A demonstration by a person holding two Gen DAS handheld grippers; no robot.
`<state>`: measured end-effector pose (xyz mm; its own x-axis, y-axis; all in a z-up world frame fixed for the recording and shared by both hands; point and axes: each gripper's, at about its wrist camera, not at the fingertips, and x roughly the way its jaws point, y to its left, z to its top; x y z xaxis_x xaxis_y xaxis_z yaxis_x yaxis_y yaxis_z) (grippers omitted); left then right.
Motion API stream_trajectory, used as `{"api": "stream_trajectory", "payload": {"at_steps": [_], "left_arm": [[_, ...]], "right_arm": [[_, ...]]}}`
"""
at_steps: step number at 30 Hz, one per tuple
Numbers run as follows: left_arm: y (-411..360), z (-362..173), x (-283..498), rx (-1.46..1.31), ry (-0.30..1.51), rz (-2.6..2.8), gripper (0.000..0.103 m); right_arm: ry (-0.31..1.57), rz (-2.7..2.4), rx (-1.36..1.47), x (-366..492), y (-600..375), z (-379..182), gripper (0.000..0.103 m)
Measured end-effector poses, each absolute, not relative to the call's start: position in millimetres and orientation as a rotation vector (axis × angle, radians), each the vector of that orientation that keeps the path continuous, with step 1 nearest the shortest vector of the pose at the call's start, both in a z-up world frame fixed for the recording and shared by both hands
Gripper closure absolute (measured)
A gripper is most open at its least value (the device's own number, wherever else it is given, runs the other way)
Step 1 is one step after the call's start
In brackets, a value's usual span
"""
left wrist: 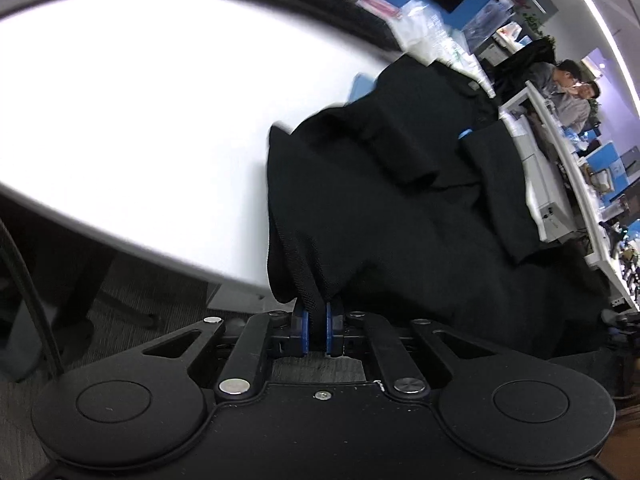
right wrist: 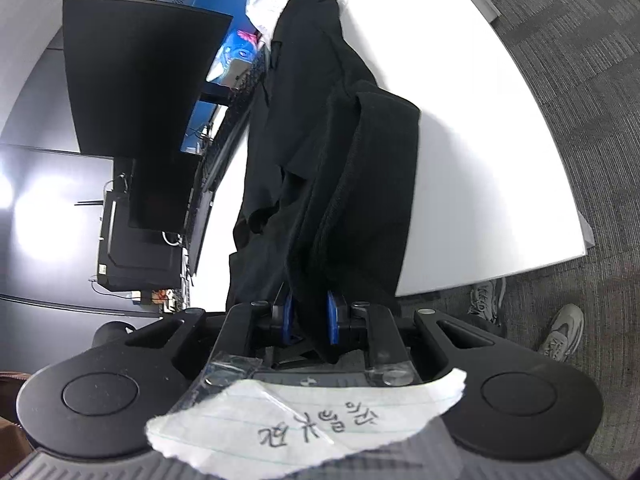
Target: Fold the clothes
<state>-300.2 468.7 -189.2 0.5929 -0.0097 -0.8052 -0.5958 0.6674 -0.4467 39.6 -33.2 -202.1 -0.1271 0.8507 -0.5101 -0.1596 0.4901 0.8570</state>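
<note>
Left wrist camera sat right behind the left claw (left wrist: 316, 330), looking steeply down across the white tabletop (left wrist: 140, 120) toward two o'clock, very close to the black garment (left wrist: 380, 200). Right wrist camera rode behind the right claw (right wrist: 310, 316), angled shallower toward twelve. Both views shared that garment (right wrist: 320, 140) and tabletop (right wrist: 480, 160).

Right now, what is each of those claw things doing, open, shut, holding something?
Left gripper: shut on the black garment, pinching an edge.
Right gripper: shut on a thicker bunch of the same garment.
</note>
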Motion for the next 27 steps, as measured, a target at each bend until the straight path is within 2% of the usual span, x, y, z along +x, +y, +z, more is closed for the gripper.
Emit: {"api": "stream_trajectory", "payload": {"at_steps": [5, 7, 10, 12, 14, 15, 16, 17, 18, 27], "left_arm": [[484.6, -142.3, -277.7, -0.788, 0.802, 0.356, 0.099], [494.7, -124.6, -263.7, -0.789, 0.768, 0.346, 0.099], [511.6, -106.6, -234.1, -0.76, 0.766, 0.314, 0.099], [518.9, -102.2, -214.0, -0.714, 0.79, 0.282, 0.099], [525.1, -108.0, -198.3, -0.718, 0.81, 0.258, 0.099], [528.2, -110.9, -190.5, -0.72, 0.82, 0.246, 0.099], [531.3, -113.8, -182.6, -0.721, 0.829, 0.234, 0.099], [534.3, -115.1, -175.9, -0.719, 0.836, 0.224, 0.099], [537.0, -115.6, -170.4, -0.719, 0.839, 0.217, 0.099], [546.6, -124.4, -148.6, -0.697, 0.9, 0.169, 0.099]], "right_arm": [[1.38, 0.947, 0.727, 46.5, -39.7, -189.8, 0.085], [1.326, 0.933, 0.805, 54.4, -47.1, -183.4, 0.091], [1.238, 0.892, 0.911, 72.1, -57.8, -172.0, 0.091], [1.221, 0.87, 0.854, 85.3, -56.5, -160.9, 0.091], [1.261, 0.86, 0.684, 90.7, -48.2, -152.3, 0.083], [1.292, 0.832, 0.617, 89.8, -46.3, -152.2, 0.059], [1.314, 0.793, 0.558, 86.6, -46.8, -153.5, 0.026], [1.325, 0.736, 0.512, 79.5, -51.0, -157.0, 0.015], [1.336, 0.69, 0.475, 71.9, -55.9, -161.5, 0.01], [1.551, 0.685, 0.631, 26.2, -69.5, -276.7, 0.01]]}}
